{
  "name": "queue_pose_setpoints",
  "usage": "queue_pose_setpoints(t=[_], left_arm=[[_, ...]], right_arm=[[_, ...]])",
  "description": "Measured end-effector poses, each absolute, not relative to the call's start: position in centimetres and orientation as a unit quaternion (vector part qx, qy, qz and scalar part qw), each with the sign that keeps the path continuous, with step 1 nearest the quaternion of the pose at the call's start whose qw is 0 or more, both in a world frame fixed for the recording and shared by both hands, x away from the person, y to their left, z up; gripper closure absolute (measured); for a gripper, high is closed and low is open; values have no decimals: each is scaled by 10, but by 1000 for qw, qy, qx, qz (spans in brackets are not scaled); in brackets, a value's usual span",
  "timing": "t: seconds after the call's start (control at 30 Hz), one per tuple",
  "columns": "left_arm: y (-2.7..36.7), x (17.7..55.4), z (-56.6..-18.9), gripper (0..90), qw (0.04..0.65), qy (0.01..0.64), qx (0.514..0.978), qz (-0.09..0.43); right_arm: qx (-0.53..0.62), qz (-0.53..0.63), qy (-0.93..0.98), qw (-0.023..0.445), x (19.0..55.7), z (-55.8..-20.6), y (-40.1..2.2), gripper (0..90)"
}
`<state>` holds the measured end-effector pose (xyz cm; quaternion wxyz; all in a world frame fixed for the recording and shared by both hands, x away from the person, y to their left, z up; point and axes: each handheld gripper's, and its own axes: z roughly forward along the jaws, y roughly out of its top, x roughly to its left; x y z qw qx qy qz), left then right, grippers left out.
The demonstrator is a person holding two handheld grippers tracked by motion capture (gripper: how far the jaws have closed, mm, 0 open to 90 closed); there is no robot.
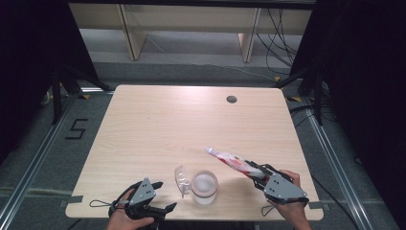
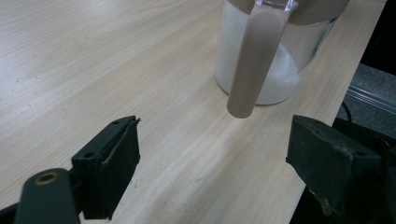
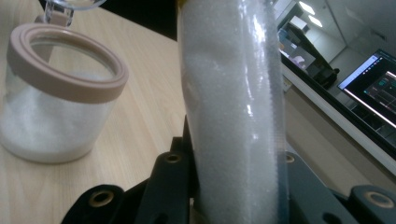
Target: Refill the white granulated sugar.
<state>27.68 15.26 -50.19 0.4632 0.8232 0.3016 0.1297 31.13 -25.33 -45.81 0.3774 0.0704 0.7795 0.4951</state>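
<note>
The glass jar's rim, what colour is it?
Beige-pink; the round glass jar's rim shows best in the right gripper view.

High view looks down and forward over the pale wooden tabletop point(image 1: 158, 124). Both gripper views sit low, super close, sharing the clear glass jar with beige rim point(image 1: 204, 186).

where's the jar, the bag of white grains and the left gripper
jar point(image 1: 205, 185), high view, on its open rim
bag of white grains point(image 3: 231, 102), right gripper view, on its clear front
left gripper point(image 2: 212, 175), left gripper view, midway between its open jaws
</note>
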Motion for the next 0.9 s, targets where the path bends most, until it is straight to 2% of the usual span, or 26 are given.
queue_pose_setpoints(t=[0.43,0.9], left_arm=[[153,277,-501,165,458,296,828,133],[154,277,-501,165,455,293,830,135]], right_arm=[[119,526,775,329,327,-473,-251,772],[176,543,763,304,336,-486,-263,772]])
